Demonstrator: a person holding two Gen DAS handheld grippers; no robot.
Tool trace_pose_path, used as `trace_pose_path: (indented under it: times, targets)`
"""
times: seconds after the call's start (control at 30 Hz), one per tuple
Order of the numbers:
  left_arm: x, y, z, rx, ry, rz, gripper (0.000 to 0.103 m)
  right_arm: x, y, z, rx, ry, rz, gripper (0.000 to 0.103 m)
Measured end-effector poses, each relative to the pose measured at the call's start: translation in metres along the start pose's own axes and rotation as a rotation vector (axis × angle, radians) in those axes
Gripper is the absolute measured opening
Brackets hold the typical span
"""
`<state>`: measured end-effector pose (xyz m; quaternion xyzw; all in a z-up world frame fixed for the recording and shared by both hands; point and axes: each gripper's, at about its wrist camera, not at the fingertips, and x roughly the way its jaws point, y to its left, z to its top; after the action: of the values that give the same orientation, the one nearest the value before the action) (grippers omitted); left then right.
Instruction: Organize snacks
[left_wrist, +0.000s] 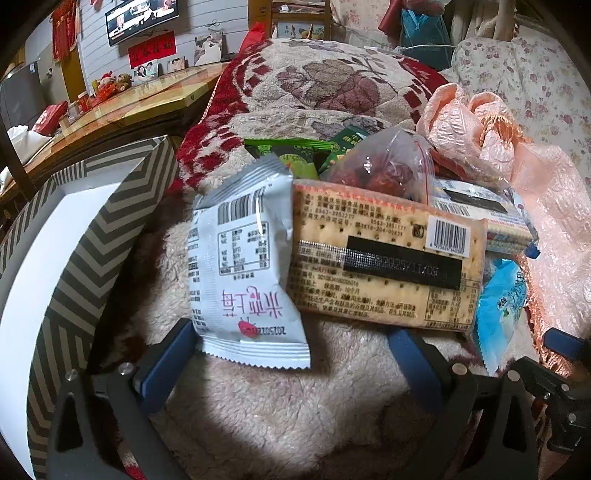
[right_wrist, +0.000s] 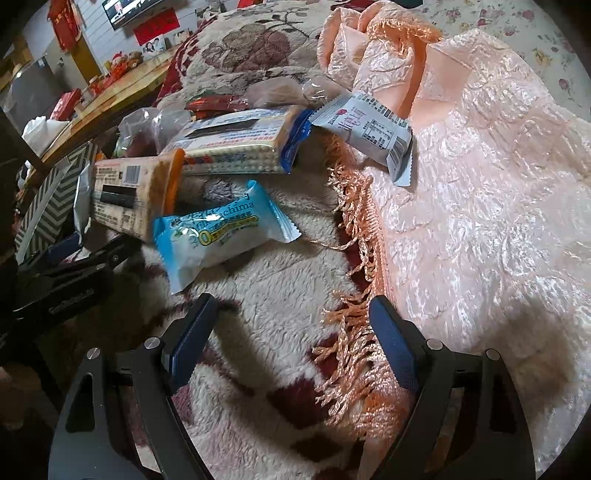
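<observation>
We are in a lived-in home, likely a bedroom or sitting room: a fleece blanket (left_wrist: 295, 387) and flowered bedding (left_wrist: 535, 74) under us, a wall television (left_wrist: 142, 18), framed photos (left_wrist: 147, 70), and a wooden table (left_wrist: 122, 107) with red decorations (left_wrist: 151, 53) nearby.

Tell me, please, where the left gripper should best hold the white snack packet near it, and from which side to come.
Probably the crimped bottom seam of the white snack packet. That flat, thin edge points toward the left gripper, which is open with the seam lying between its fingers. Come straight forward, low over the fleece blanket. The packet's far side leans on the cracker pack, so it is harder to reach.
</observation>
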<state>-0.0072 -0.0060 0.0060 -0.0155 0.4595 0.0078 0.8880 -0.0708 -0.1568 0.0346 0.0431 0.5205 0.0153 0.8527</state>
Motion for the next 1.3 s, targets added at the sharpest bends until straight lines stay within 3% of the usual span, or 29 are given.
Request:
trace_pose_path:
  times: [0.17,0.33,0.67,1.3]
  targets:
    - [-0.009,0.011,0.007,0.045,0.1,-0.085,0.103,-0.002,-0.003,0.005,0.035,0.006,0.021,0.085]
    - [-0.039,0.039,-0.001,-0.046,0.083,-0.153,0.102,-0.004,-0.006,0.008,0.078,0.004,0.055,0.085]
    - [-0.039,0.061,0.017,-0.174,0.079,-0.172,0.102,-0.012,-0.002,0.012,0.068,-0.018,0.068,0.085]
    - [-0.019,0.051,0.037,-0.116,0.096,-0.142,0.101,-0.018,-0.001,0.016,0.047,-0.069,0.065,0.085]
